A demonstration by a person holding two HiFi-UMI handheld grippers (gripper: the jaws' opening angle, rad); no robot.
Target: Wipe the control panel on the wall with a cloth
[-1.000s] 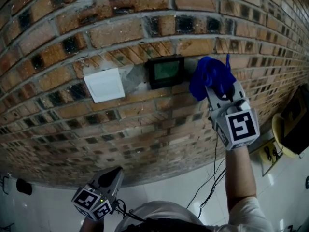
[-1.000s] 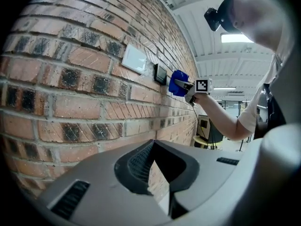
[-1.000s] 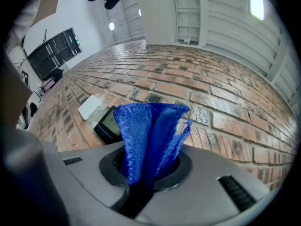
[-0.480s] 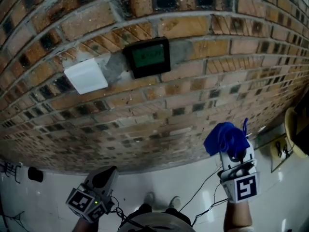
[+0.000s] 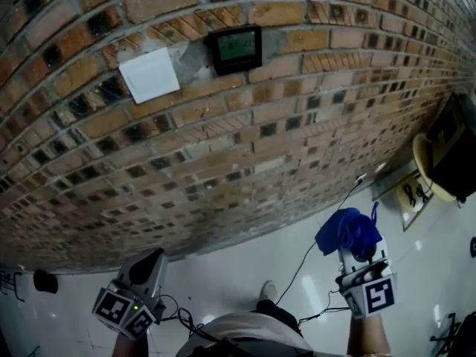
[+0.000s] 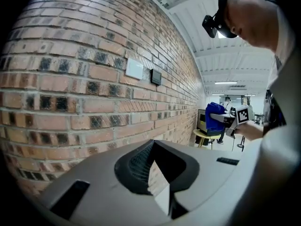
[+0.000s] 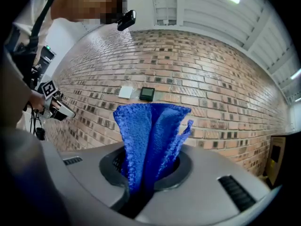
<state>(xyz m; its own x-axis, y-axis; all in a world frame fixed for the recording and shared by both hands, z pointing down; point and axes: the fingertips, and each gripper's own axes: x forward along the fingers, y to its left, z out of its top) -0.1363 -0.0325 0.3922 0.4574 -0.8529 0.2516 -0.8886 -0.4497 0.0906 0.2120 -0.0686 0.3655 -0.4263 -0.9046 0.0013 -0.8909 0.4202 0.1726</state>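
Cloth at the ready: the right gripper [image 5: 356, 250], well below and to the right of the control panel [image 5: 234, 47], has its jaws clamped on a bunched blue cloth [image 5: 348, 230]. The left gripper [image 5: 145, 271], far below the panel, has its jaws drawn together on nothing. The wipe likely wants the cloth raised and pressed lightly against the screen, with strokes along the panel's longer side. That side runs level with the brick courses, and the panel's face points out from the wall [image 5: 260, 140]. The cloth points along the jaws.

One control panel [image 5: 234, 48] and one white cover plate [image 5: 149, 74] on one brick wall [image 5: 297, 125]. One blue cloth [image 5: 348, 231]. Two sets of tongs: left tongs [image 5: 147, 265], right tongs [image 5: 355, 250]. One yellow stool [image 5: 425, 171].
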